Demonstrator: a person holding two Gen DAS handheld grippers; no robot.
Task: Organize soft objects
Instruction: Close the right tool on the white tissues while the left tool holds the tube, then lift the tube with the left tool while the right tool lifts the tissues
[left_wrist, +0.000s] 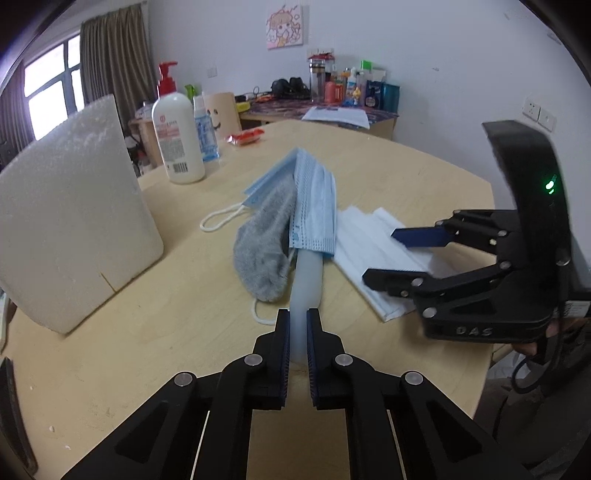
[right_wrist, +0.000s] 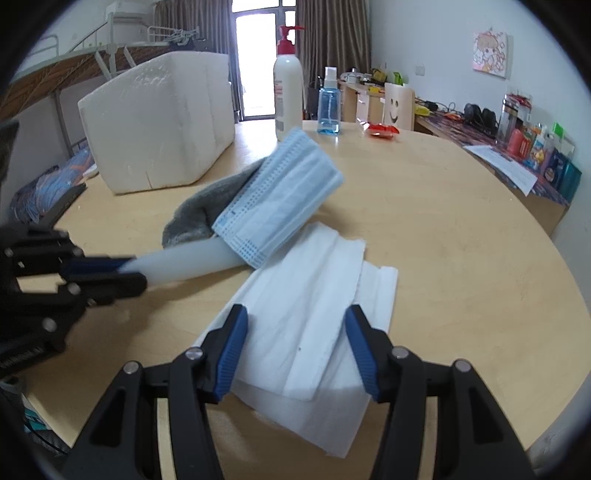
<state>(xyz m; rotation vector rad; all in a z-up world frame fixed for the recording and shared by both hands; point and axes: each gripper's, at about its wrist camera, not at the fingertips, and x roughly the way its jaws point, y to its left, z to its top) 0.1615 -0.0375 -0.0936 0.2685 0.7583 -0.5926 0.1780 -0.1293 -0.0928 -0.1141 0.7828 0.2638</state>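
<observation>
My left gripper (left_wrist: 297, 332) is clamped on the near end of a pale translucent tube (left_wrist: 306, 280); both pads press its sides. The tube's long axis runs straight away from this gripper, along its pointing line, toward the middle of the table (left_wrist: 406, 166). The far end of the tube passes under a blue face mask (left_wrist: 314, 206), which drapes over it. A grey sock (left_wrist: 266, 243) lies just left of the tube, touching the mask, with its own long axis roughly parallel to the tube. A white ear loop (left_wrist: 221, 218) trails off the mask onto the table.

My right gripper (right_wrist: 295, 350) has its jaws apart and holds nothing. It hovers over a stack of white masks (right_wrist: 306, 295), which lies flat on the table just right of the tube. The stack sits between and ahead of the open fingers; I cannot tell whether the pads touch it.

Governing relation: the tube, blue mask and sock form one overlapped cluster on the left gripper's axis, so the left hand is nearer to it. The white stack lies directly below the right gripper. In my judgement, pulling the tube along its axis would drag the blue mask with it.

A white foam box (left_wrist: 74, 221) stands to the left of the cluster, well apart from both grippers.
</observation>
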